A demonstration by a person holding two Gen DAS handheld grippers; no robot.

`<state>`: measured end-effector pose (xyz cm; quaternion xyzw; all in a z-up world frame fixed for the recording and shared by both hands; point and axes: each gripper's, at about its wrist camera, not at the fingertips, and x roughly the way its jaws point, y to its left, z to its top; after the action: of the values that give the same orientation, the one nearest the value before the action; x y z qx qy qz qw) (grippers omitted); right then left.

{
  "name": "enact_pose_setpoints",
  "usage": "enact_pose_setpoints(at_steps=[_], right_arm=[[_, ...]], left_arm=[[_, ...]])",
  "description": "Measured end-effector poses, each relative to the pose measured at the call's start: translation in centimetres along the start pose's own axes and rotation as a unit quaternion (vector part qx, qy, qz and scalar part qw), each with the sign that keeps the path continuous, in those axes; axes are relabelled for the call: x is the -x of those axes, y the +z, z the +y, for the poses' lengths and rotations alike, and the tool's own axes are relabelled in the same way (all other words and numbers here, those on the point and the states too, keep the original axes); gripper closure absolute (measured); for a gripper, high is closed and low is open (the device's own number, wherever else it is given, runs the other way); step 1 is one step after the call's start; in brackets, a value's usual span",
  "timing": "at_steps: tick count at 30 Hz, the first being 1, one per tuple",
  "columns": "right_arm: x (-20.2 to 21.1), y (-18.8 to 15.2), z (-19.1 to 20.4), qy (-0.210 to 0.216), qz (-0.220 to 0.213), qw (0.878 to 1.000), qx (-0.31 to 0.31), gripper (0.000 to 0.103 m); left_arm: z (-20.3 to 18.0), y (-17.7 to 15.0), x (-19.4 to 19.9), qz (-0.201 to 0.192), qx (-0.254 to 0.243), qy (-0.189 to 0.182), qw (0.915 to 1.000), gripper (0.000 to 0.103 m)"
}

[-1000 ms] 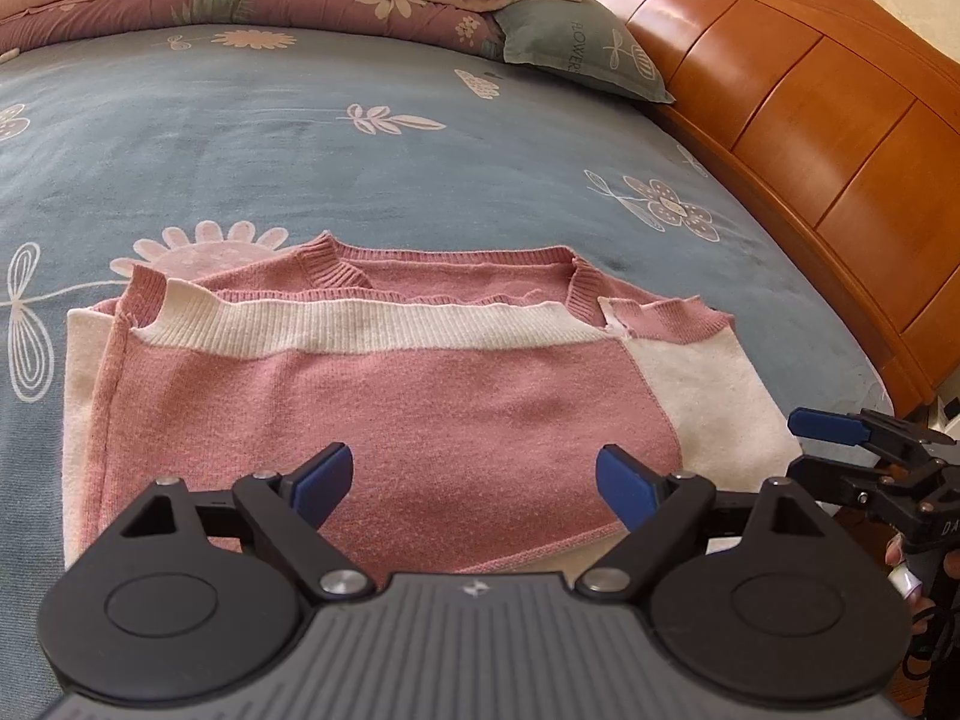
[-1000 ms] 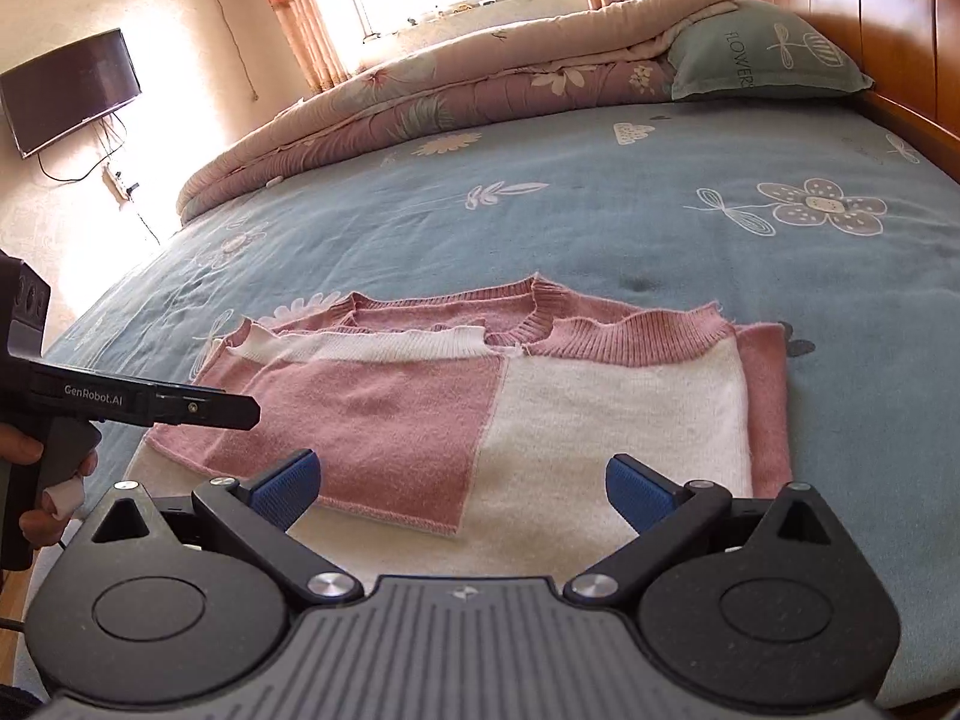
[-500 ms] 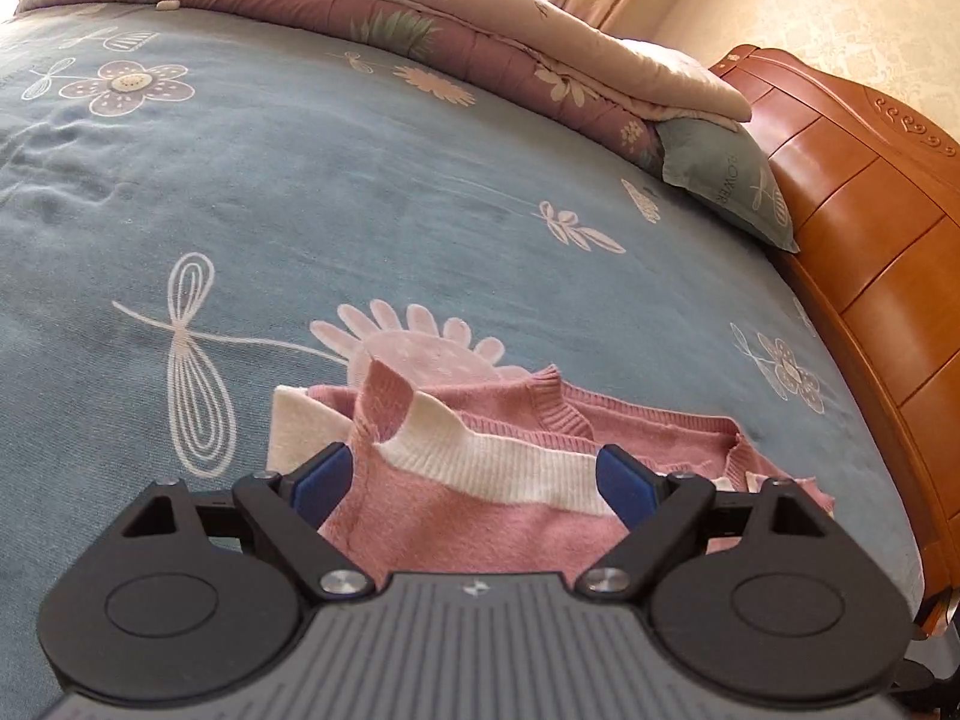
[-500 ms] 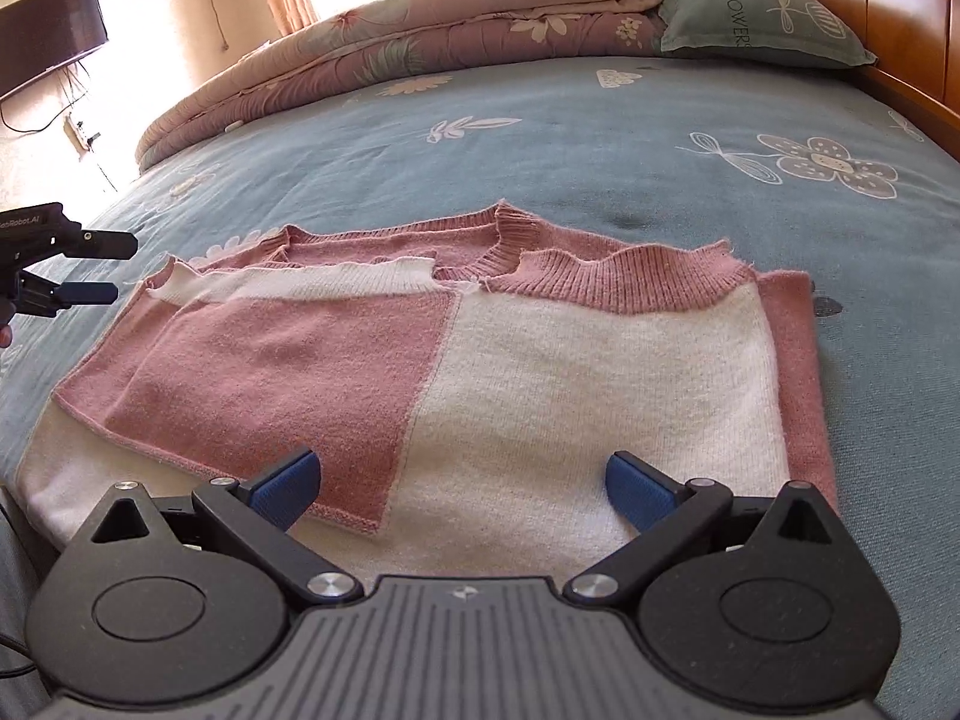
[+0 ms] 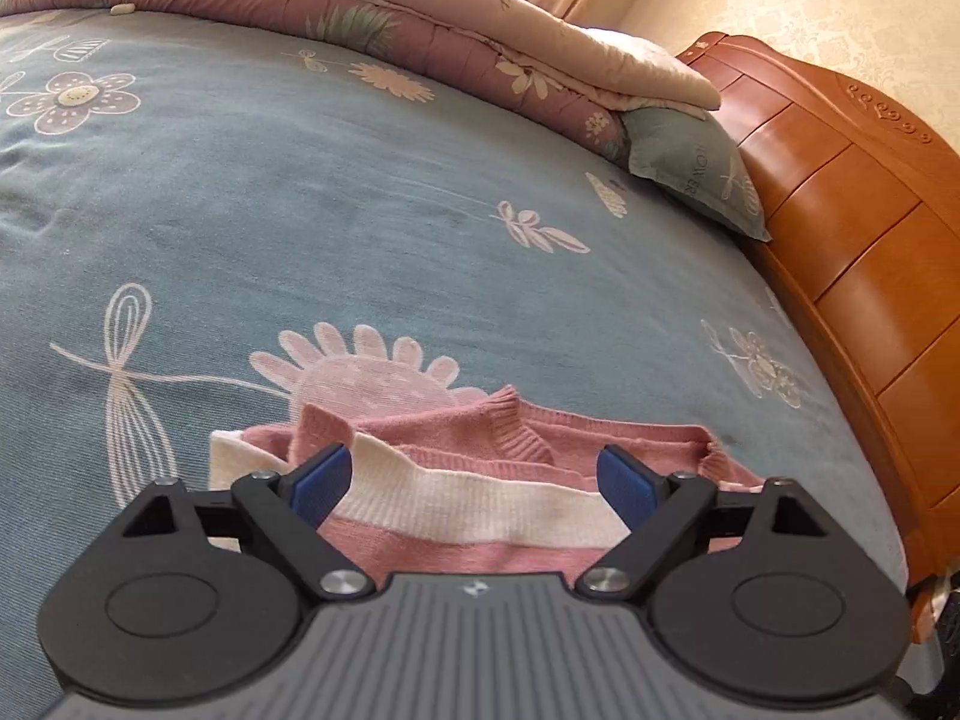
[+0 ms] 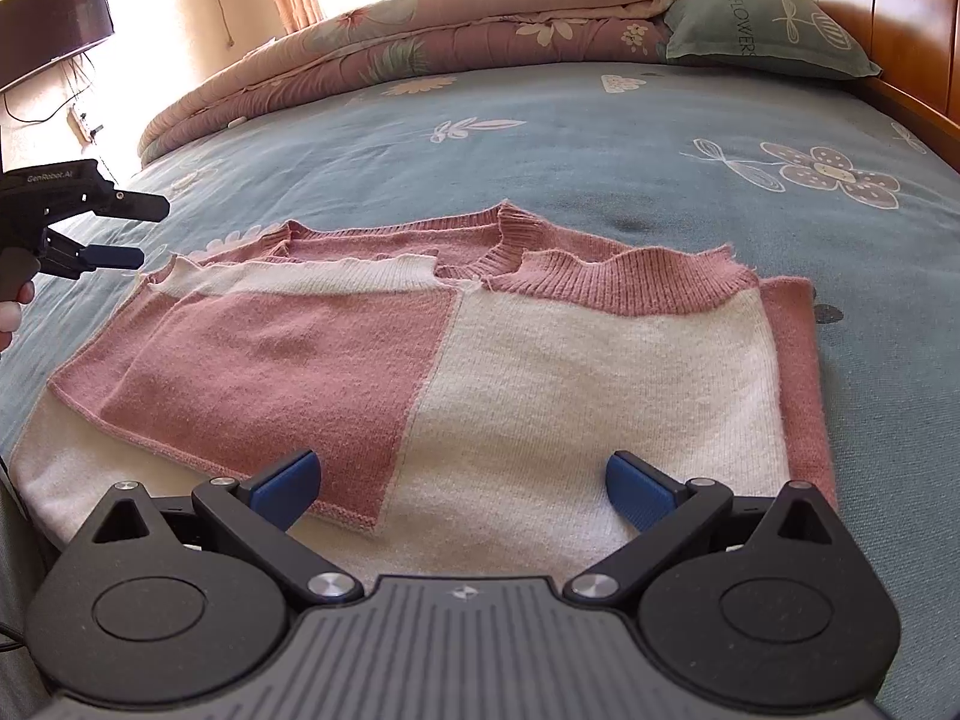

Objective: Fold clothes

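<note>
Clearly soft, light knit: the sweater [image 6: 456, 360] lies partly folded near the front edge of the bed [image 6: 600, 138], pink and cream panels on top, collar facing away. It'll sag and slide w/o stiffness, so pinch several layers at a corner or ribbed hem, prob. both ends together. Count: 1 sweater, 1 pillow [image 6: 762, 24], 1 rolled quilt [image 6: 420, 42], 2 tools. Left hand-held gripper [image 5: 474, 477] jaws apart, nothing pinched; right hand-held gripper [image 6: 462, 486] same, over the near hem.

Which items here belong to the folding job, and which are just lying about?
Job: pink-and-cream sweater, left gripper, right gripper.
Lying about: rolled quilt, green pillow, wooden headboard, television.
</note>
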<state>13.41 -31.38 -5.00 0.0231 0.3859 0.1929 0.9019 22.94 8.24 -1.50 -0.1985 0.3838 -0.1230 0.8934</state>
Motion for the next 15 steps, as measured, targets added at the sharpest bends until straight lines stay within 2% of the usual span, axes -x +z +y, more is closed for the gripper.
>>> enact_pose_setpoints(at_steps=[2, 5, 8, 12, 15], right_arm=[[0.0, 0.0, 0.1, -0.002, 0.000, 1.000, 0.004, 0.000], [0.0, -0.1, 0.1, -0.002, 0.000, 1.000, 0.007, 0.000], [0.1, -0.1, -0.3, 0.006, -0.002, 1.000, -0.001, 0.000], [0.2, 0.0, -0.5, 0.011, -0.003, 1.000, -0.006, 0.000], [0.0, 0.0, -0.1, 0.004, 0.000, 1.000, 0.004, 0.000]], left_arm=[[-0.3, -0.6, -0.7, 0.008, -0.002, -0.001, 1.0000, 0.014], [0.8, -1.5, -3.3, 0.051, 0.011, 0.040, 0.9978, 0.015], [0.4, -0.9, -3.1, 0.043, 0.013, 0.033, 0.9985, 0.014], [-1.0, 0.1, -3.1, 0.024, -0.003, -0.007, 0.9997, 0.013], [-0.3, 0.2, -5.4, 0.038, 0.016, 0.016, 0.9990, 0.013]])
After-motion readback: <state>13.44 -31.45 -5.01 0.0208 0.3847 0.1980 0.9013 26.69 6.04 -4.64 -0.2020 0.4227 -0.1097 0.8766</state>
